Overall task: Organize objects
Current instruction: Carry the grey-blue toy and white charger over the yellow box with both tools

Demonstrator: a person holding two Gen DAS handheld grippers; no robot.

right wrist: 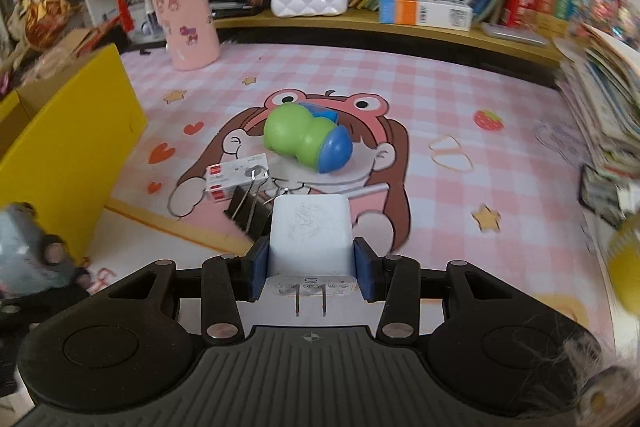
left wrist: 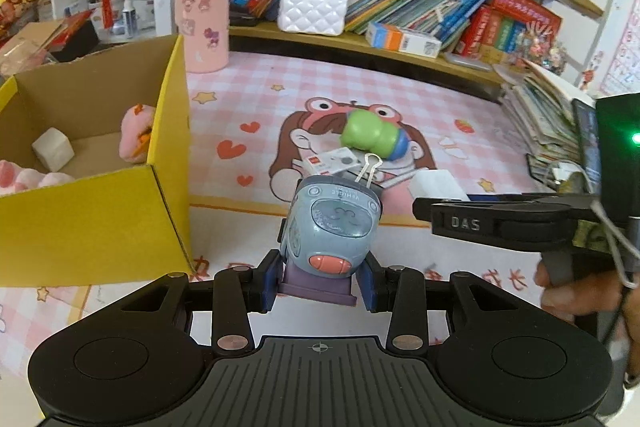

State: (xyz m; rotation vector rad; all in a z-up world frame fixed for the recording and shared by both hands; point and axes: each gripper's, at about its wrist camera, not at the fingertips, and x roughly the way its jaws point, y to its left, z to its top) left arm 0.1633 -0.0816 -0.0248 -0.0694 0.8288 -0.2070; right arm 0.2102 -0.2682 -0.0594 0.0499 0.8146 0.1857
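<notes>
My left gripper (left wrist: 320,283) is shut on a blue-grey toy vehicle (left wrist: 332,223) with a pink bumper, held above the pink checked mat (left wrist: 440,99) just right of the yellow cardboard box (left wrist: 172,147). My right gripper (right wrist: 310,267) is shut on a white charger plug (right wrist: 310,231), its two prongs pointing back at the camera. On the mat beyond lie a green and blue toy (right wrist: 304,137), a small white and red box (right wrist: 236,175) and a black binder clip (right wrist: 244,207). The yellow box (right wrist: 68,155) stands at the left.
The box holds a pink plush (left wrist: 138,133) and a white cube (left wrist: 52,149). A pink cylinder (left wrist: 202,23) stands behind it. A white quilted handbag (left wrist: 312,11) sits on the bookshelf. A pile of books (left wrist: 540,119) lines the mat's right side. Rubber bands (right wrist: 450,153) lie on the mat.
</notes>
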